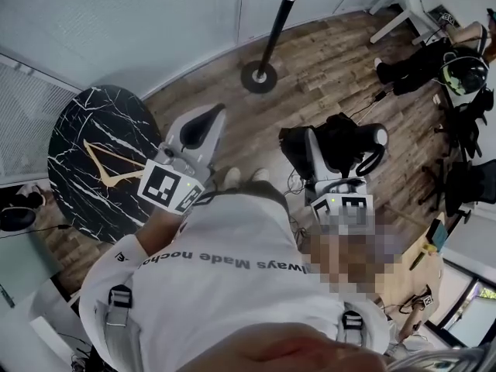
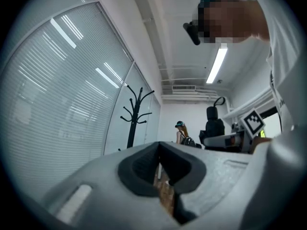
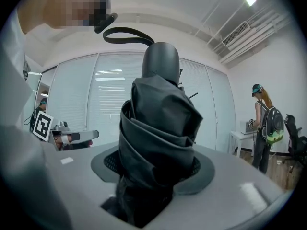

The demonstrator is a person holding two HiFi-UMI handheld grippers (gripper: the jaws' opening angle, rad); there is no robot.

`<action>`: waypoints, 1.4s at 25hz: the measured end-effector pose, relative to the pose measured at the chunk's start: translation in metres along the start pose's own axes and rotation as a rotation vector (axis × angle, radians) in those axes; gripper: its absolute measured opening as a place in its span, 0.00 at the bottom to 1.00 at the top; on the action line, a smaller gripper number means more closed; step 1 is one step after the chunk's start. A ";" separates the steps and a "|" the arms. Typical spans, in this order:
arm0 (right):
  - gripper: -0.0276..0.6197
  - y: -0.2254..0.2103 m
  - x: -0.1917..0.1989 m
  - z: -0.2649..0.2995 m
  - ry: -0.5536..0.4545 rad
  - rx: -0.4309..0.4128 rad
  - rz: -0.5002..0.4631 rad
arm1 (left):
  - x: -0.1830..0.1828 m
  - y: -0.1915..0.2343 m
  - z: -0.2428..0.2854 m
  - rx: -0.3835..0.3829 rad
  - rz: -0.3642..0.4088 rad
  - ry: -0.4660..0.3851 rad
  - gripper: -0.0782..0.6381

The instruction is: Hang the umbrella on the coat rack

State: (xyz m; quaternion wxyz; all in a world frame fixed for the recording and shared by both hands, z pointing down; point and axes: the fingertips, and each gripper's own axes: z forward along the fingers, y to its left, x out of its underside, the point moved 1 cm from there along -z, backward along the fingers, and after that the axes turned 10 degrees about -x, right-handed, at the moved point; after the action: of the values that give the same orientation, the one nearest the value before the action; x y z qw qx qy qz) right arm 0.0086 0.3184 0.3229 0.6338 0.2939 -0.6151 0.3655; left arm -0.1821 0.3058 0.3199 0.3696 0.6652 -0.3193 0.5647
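The right gripper's (image 3: 153, 174) jaws clamp the folded umbrella (image 3: 160, 123), seemingly light and soft, loop (image 3: 127, 34) free for the coat rack (image 2: 135, 114); the left gripper's (image 2: 160, 169) jaws are together, empty.

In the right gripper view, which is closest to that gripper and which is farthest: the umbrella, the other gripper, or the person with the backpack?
1. umbrella: in the centre, clamped in the jaws.
2. left gripper: on the left side, a little way off.
3. person with the backpack: far right, across the room.
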 end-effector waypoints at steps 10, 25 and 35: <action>0.44 -0.037 0.001 0.021 0.004 -0.001 0.018 | 0.003 0.005 0.037 -0.011 0.013 0.008 0.11; 0.44 -0.231 -0.012 0.061 -0.011 0.017 0.045 | 0.013 -0.029 0.230 -0.021 0.056 0.000 0.11; 0.44 -0.319 -0.018 0.086 0.015 -0.022 0.049 | 0.025 -0.047 0.316 -0.065 0.044 -0.007 0.11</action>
State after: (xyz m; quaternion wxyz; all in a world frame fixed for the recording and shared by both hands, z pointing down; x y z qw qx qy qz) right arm 0.2233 0.0672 0.3361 0.6324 0.2691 -0.6215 0.3761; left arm 0.0237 0.0612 0.3099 0.3775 0.6477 -0.3534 0.5595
